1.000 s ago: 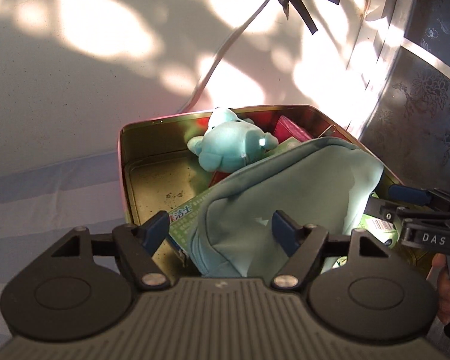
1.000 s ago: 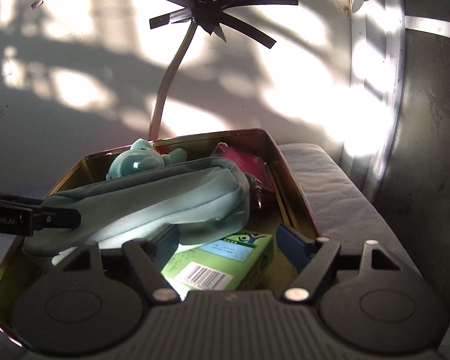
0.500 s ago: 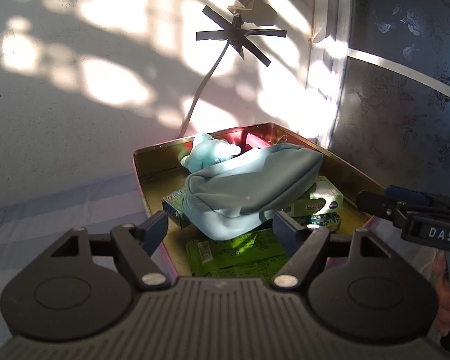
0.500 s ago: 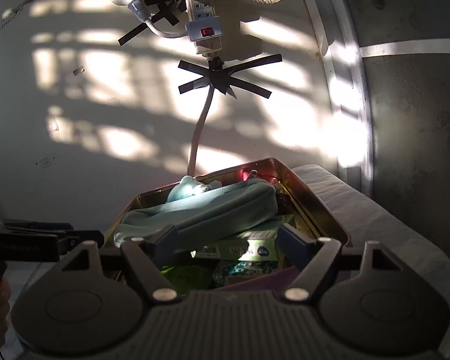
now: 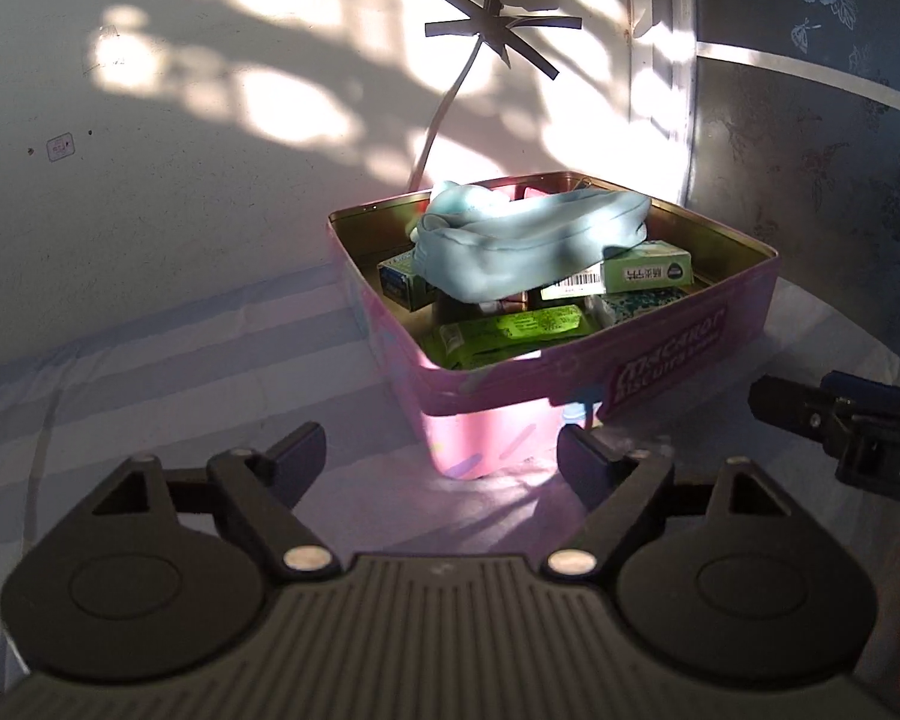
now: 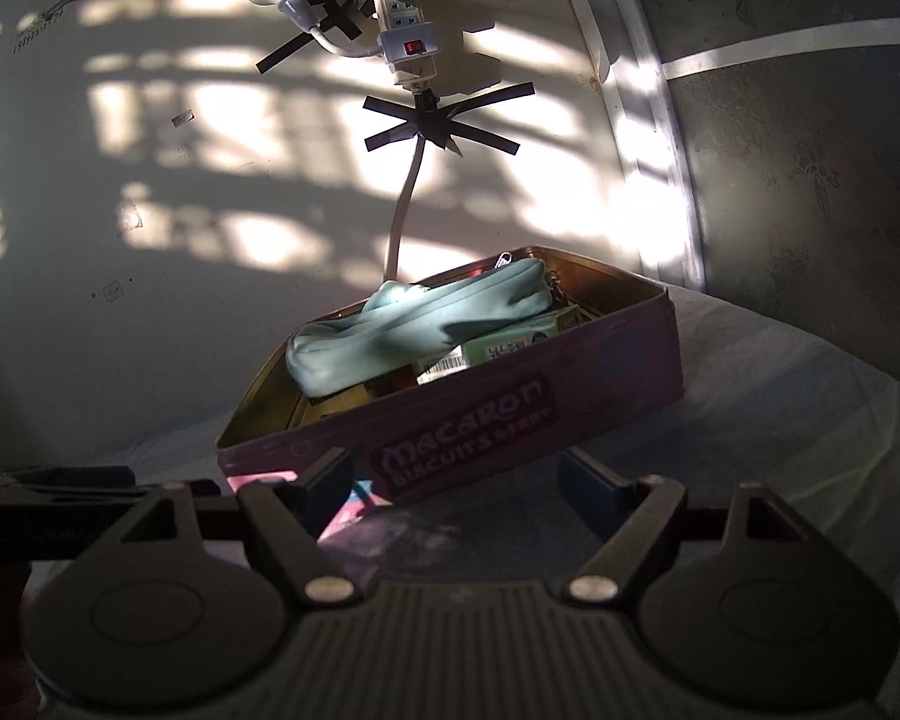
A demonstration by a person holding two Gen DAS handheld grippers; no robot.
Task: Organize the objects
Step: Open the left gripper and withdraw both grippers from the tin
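Macaron tin (image 5: 660,360) sits packed on the striped bed sheet (image 5: 180,372), near the wall.

Blue pouch (image 5: 528,240) tops boxes (image 5: 642,270) and green packets (image 5: 510,327); sorting looks nearly finished. My left tongs (image 5: 441,450) and right tongs (image 6: 453,474) hang wide apart, empty, short of it.

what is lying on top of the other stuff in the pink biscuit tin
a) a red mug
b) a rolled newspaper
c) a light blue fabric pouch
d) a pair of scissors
c) a light blue fabric pouch is draped across the green boxes inside the pink biscuit tin, and both grippers are open and clear of it.
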